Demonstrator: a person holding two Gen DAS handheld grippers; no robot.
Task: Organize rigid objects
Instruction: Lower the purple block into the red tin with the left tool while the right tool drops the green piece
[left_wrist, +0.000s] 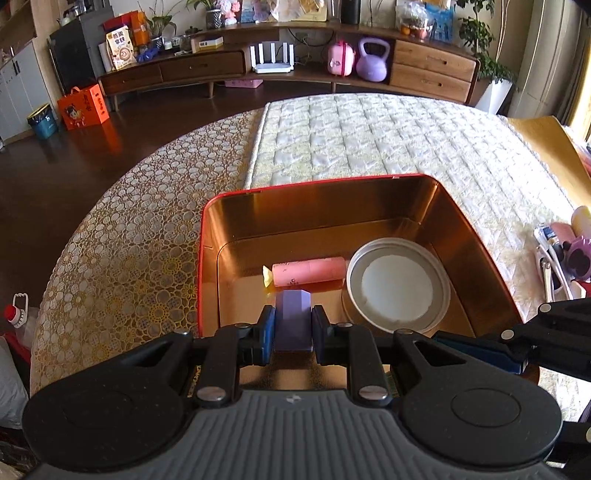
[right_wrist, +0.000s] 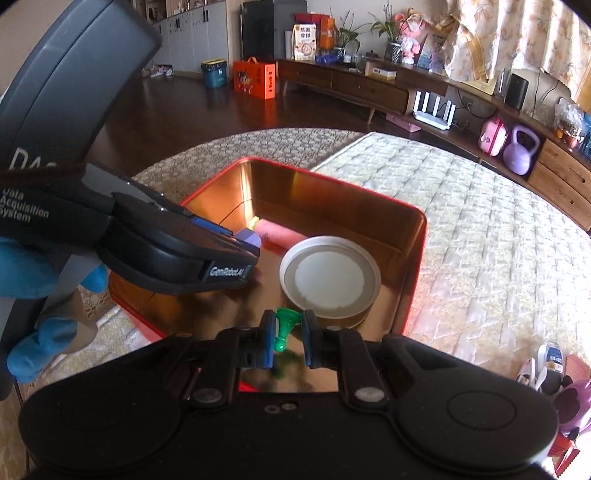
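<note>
Your left gripper (left_wrist: 293, 326) is clenched on a purple block (left_wrist: 293, 317) and holds it over the near edge of the red tin (left_wrist: 229, 195). Your right gripper (right_wrist: 289, 338) grasps a green pawn (right_wrist: 283, 326) above the same tin. Inside it, a pink tube (left_wrist: 308, 271) lies beside a round lid (left_wrist: 397, 284).

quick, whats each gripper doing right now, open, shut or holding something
Left gripper: shut on a purple block, over the red tin.
Right gripper: shut on a small green piece, over the same tin.
</note>
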